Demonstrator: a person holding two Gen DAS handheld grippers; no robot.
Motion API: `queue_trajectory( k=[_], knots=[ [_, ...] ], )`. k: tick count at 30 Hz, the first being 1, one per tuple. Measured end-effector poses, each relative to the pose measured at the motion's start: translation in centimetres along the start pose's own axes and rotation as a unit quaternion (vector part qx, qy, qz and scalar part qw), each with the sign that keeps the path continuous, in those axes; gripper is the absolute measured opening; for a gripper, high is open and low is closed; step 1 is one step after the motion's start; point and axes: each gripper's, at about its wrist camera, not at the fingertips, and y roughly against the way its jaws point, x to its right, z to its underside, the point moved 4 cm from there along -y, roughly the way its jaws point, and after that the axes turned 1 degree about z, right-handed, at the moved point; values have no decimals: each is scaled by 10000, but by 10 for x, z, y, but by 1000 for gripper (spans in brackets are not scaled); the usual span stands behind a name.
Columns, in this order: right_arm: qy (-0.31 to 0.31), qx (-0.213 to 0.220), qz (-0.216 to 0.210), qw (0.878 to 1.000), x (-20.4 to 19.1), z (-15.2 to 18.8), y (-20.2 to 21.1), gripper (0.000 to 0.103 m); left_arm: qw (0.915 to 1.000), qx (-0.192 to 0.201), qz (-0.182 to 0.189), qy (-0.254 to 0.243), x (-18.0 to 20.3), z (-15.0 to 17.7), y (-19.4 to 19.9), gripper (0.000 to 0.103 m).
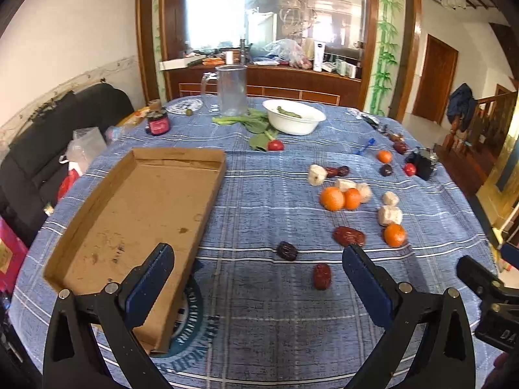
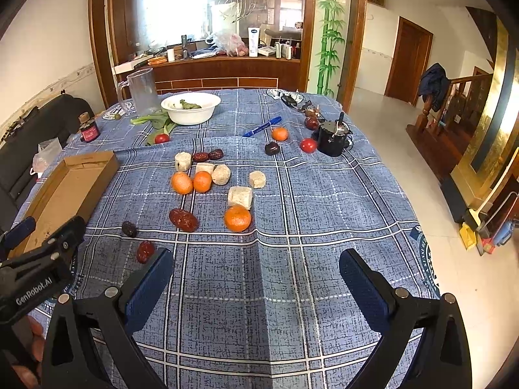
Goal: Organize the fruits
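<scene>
Both claws hung low over the blue plaid tablecloth (image 2: 292, 214), each spread wide with nothing between its blue pads. In the left wrist view the left gripper (image 1: 258, 261) had one red date (image 1: 322, 276) lying on the cloth between its fingers, and its left finger (image 1: 152, 275) stood in front of the near corner of the shallow cardboard tray (image 1: 97, 201), which held no fruit and reached away toward ten o'clock. A darker date (image 1: 287, 250) lay just beyond at twelve o'clock, and a large red date (image 1: 349, 236) sat at one o'clock, near an orange (image 1: 394, 235). In the right wrist view the right gripper (image 2: 256, 264) stood over bare cloth, with the body of the left gripper at nine o'clock. Farther out at twelve o'clock lay an orange (image 2: 237, 218) touching a pale cut chunk (image 2: 240, 196); at eleven o'clock two more oranges (image 2: 182, 182) sat touching each other, among more pale chunks and two dates (image 2: 208, 155). Beyond them, toward one o'clock, were a dark plum (image 2: 271, 148), a small orange (image 2: 279, 134), a red fruit (image 2: 308, 145) and a blue pen (image 2: 262, 126). Farthest off stood a white bowl (image 2: 191, 110) with greens beside it and a clear pitcher (image 2: 142, 90) at eleven o'clock.
</scene>
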Motion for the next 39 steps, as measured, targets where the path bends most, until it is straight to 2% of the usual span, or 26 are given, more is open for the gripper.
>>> queue_trajectory(
  k=[9, 19, 26, 30, 39],
  knots=[
    [-14, -8, 33, 10000, 3, 4, 3, 103, 9994, -175, 206, 222, -4, 3, -1, 103],
    [-34, 32, 83, 10000, 9, 7, 5, 103, 9992, -293, -135, 246, -7, 7, -6, 103],
    [-72, -15, 97, 9999, 14, 11, 3, 102, 9995, 6, -195, 265, -5, 7, 4, 103],
    [-61, -7, 94, 9999, 15, 11, 3, 103, 9995, -8, -89, 305, -3, 7, 5, 103],
    [-47, -19, 58, 10000, 15, 11, 2, 103, 9998, 65, -98, 132, 4, 7, 9, 103]
  ],
)
